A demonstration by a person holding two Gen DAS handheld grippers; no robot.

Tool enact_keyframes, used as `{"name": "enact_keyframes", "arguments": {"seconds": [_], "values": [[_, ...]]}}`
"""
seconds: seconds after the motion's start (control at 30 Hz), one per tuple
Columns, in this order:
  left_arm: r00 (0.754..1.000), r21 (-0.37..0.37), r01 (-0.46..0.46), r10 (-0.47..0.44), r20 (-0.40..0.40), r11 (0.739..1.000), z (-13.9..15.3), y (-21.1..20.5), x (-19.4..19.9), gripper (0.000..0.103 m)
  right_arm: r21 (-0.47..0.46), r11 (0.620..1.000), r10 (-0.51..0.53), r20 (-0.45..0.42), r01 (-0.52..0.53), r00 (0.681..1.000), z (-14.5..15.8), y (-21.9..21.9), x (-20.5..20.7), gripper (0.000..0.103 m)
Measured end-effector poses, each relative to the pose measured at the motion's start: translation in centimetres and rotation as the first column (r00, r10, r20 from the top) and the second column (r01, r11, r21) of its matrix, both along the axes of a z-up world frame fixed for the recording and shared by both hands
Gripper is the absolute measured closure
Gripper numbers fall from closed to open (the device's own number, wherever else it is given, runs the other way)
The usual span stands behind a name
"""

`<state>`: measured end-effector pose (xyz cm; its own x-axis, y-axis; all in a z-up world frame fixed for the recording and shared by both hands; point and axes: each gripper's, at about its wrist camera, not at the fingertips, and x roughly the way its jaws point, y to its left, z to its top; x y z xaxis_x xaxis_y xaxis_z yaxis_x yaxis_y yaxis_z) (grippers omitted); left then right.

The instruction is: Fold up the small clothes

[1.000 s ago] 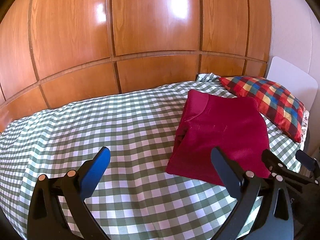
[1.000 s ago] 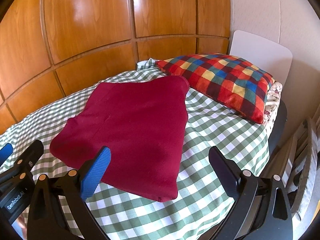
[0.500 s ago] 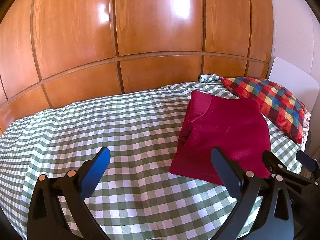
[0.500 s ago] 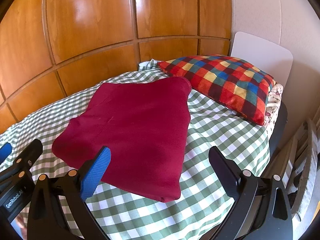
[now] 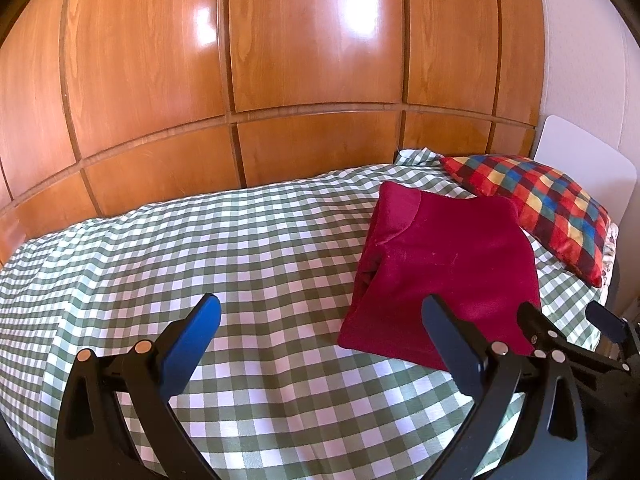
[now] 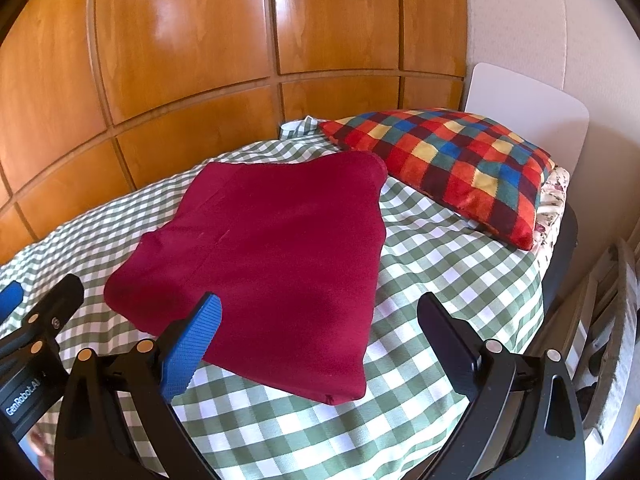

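A dark red garment (image 5: 444, 276) lies folded into a flat rectangle on the green-and-white checked bed (image 5: 240, 264); it also shows in the right wrist view (image 6: 272, 248). My left gripper (image 5: 320, 328) is open and empty, held above the bed to the garment's near left. My right gripper (image 6: 318, 328) is open and empty, held above the garment's near edge. Each gripper shows at the edge of the other's view: the right one (image 5: 572, 328) and the left one (image 6: 40, 308).
A multicoloured checked pillow (image 6: 452, 164) lies at the head of the bed, just right of the garment. A white headboard (image 6: 528, 112) stands behind it. Wooden wall panels (image 5: 280, 60) run along the far side. A chair (image 6: 616, 320) stands off the bed's right edge.
Both grippers have drawn back and risen a little from the bed, staying open. The folded garment has not moved.
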<state>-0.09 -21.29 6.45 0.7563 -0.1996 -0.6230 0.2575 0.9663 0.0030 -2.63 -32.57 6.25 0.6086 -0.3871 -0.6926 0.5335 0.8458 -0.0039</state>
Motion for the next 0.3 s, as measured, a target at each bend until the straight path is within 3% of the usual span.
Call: {"name": "enact_keyframes", "arguments": {"seconds": [0.3], "values": [[0.999, -0.011, -0.024, 0.023, -0.042, 1.000, -0.71, 0.39, 0.27, 0.003, 0.000, 1.000, -0.004, 0.004, 0.004, 1.000, 0.00, 0.07, 0.01, 0.006]]}}
